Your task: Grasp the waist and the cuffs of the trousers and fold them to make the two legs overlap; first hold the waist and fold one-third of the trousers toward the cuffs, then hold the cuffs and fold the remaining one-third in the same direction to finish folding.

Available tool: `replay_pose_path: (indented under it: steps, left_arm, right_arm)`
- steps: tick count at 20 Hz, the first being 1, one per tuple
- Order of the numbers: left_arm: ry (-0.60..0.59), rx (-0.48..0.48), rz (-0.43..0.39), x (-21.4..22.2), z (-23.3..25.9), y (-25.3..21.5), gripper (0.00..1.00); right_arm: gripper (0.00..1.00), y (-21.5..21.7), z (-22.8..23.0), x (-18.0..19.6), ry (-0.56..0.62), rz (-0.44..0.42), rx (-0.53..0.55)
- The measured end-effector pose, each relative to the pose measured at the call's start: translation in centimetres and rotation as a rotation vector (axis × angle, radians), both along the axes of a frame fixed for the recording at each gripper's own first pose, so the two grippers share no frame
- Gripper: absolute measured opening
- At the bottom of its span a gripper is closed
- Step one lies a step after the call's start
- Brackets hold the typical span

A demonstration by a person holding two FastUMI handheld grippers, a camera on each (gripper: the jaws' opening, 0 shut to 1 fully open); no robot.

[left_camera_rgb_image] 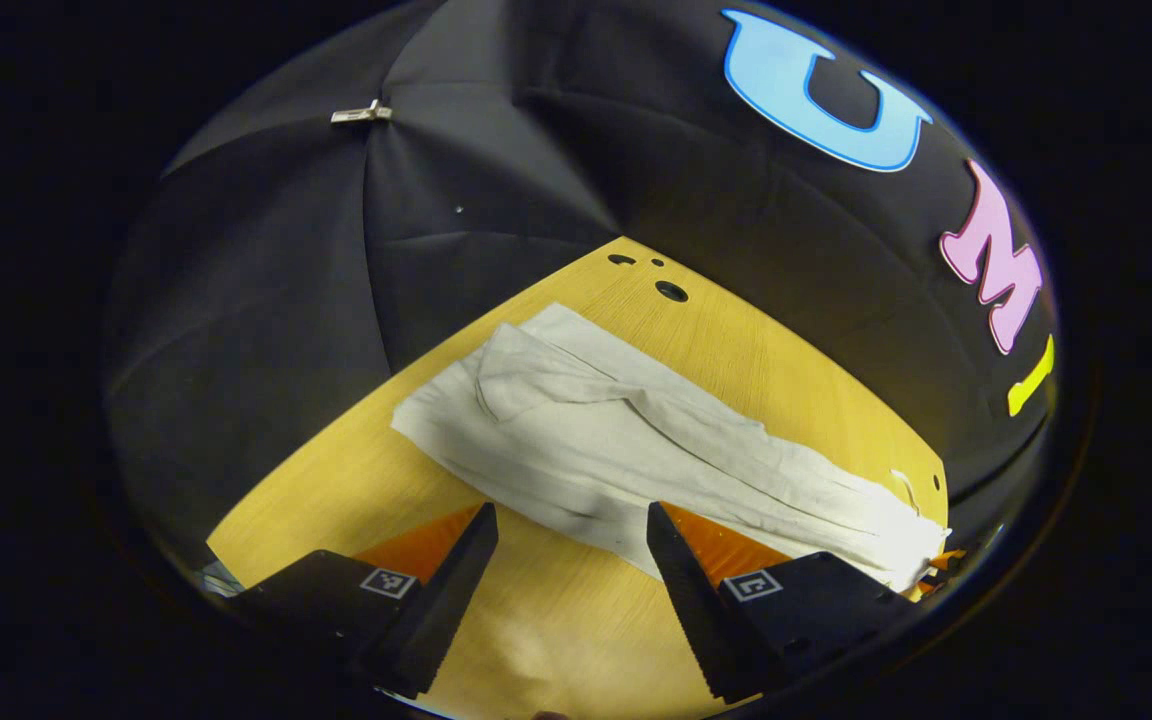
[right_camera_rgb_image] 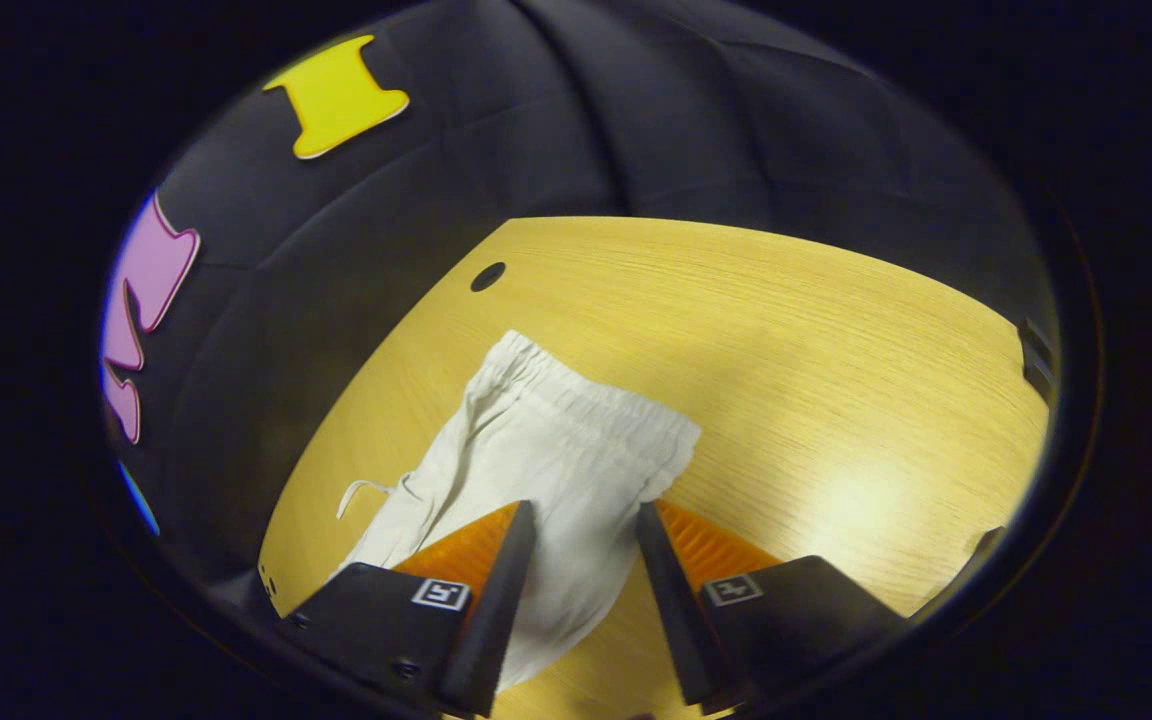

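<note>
Wooden worktop [left_camera_rgb_image: 576,640] inside a booth walled with black cloth [left_camera_rgb_image: 266,300]; several dark round holes [left_camera_rgb_image: 671,291] mark the far corner of the wood. One pair of pale trousers [left_camera_rgb_image: 626,440] lies flat on it, stretched crosswise just ahead of the left hand-held gripper [left_camera_rgb_image: 572,528], whose two fingers stand spread and empty, tips over the near edge of the fabric. One trouser end is cut off at that view's right rim. In the right gripper view, the elastic waist [right_camera_rgb_image: 596,395] lies ahead of the right hand-held gripper [right_camera_rgb_image: 584,522], its fingers parted above the cloth, one drawstring [right_camera_rgb_image: 361,492] trailing to their left. Contact with the fabric is hard to make out.
</note>
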State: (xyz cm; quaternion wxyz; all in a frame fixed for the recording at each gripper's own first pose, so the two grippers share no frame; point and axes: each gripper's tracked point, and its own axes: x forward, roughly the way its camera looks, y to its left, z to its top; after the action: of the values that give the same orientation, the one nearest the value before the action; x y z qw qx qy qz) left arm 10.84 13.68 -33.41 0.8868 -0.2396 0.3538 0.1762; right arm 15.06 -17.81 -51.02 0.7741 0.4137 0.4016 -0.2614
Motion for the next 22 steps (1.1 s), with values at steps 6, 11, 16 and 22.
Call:
replay_pose_path:
  steps: [6, 11, 16, 22]
  left_arm:
    - [0.000, -0.156, 0.125, 0.4, -2.3, -0.1, 0.96]
    - [-0.067, -0.200, 0.193, 3.8, -2.8, 1.7, 0.95]
    - [-0.021, -0.139, 0.183, 8.0, -3.5, 2.0, 0.93]
    - [-0.033, -0.178, 0.168, 10.1, -4.7, 1.5, 0.12]
  right_arm:
    - [0.06, 0.2, -0.6, 0.3, -0.039, -0.059, 0.018]
    - [0.06, 0.2, -0.6, 0.2, -0.043, -0.029, 0.024]
    - [0.06, 0.2, -0.5, 0.1, -0.046, -0.008, 0.017]
    - [0.06, 0.2, -0.5, 0.0, -0.050, 0.021, 0.014]
